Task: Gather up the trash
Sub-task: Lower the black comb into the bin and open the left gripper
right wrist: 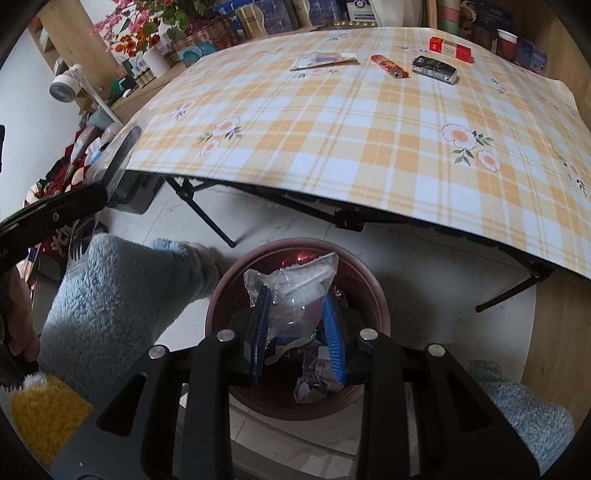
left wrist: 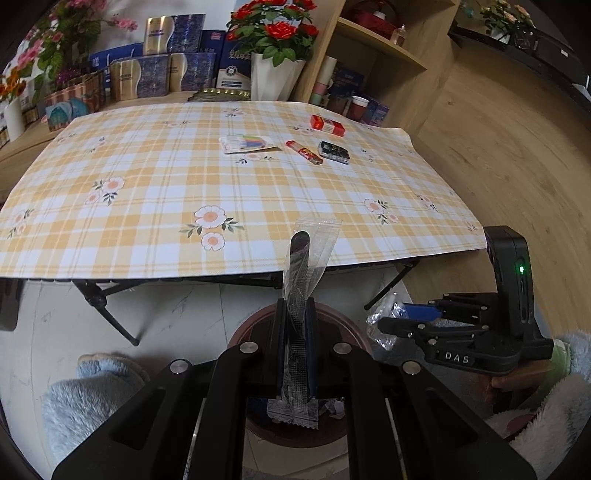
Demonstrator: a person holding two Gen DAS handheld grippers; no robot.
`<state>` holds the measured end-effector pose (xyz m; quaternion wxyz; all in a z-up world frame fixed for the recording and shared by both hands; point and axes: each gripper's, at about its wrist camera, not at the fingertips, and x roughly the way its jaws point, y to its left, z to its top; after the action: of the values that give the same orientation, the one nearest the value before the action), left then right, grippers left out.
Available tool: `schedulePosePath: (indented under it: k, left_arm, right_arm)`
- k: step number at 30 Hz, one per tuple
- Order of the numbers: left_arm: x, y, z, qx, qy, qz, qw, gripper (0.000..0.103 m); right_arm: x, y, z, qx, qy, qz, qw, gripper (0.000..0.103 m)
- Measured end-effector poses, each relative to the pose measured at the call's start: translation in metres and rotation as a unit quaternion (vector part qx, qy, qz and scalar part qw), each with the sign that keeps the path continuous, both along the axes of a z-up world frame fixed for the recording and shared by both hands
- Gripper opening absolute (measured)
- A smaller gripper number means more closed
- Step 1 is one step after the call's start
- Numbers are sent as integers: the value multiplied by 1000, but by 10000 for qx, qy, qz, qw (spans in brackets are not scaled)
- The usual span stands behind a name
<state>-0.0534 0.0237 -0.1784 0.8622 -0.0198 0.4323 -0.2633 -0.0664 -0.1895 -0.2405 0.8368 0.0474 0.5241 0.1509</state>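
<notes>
Two grippers hung over a round brown bin (right wrist: pixel 295 254) on the pale tiled floor (right wrist: pixel 424 266). The left gripper (left wrist: pixel 295 314) was clenched on a long clear wrapper (left wrist: pixel 314 243). The right gripper (right wrist: pixel 297 314) squeezed a crumpled clear bag (right wrist: pixel 295 280) just above the bin. Behind them stood a table (left wrist: pixel 147 177) with a yellow checked cloth. On it lay a red box (left wrist: pixel 327 125), a lighter (left wrist: pixel 303 151), a black pack (left wrist: pixel 334 151) and a pen packet (left wrist: pixel 245 144). Flowers (left wrist: pixel 275 29) and wooden shelves (left wrist: pixel 384 51) stood at the back.

On the checked tablecloth (left wrist: pixel 147 177) lie a red box (left wrist: pixel 327 125), a lighter (left wrist: pixel 303 151) and a marker pack (left wrist: pixel 245 143).
</notes>
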Motion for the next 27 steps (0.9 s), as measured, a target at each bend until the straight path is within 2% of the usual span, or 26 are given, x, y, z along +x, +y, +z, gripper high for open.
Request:
schedulePosePath:
  k: [12,14,15,17,20,25,27]
  left_arm:
    - [4,-4,-9,17,140,26,9999,10]
    - [5,-4,-12,18,199,25,9998,10]
    - [5,-4,-14,18,233,29,9997,10]
    - [6,-5,-18,14,334,32,9994,10]
    - [5,-9,-24,53,436,-34,9990,10]
    - [4,-18,-33,149,572,-212,9980,10]
    - [5,-21,-38,190,680,-259,9972,10]
  right_arm:
    - [0,2,-9,-56,155,4,9999,36]
    - [0,2,-6,-165,85,-42,9998,52]
    - [0,1,-4,-194,26,-80,9998,56]
    - [1,-2,2,-231,-134,-190,9995,70]
    - [0,-10,13,-213,-417,-461,9978,84]
    - [-3,-27,26,-290,-882,-1057,9901,93]
    - [-4,-31,29,-293,-1000,-1229,9869,94]
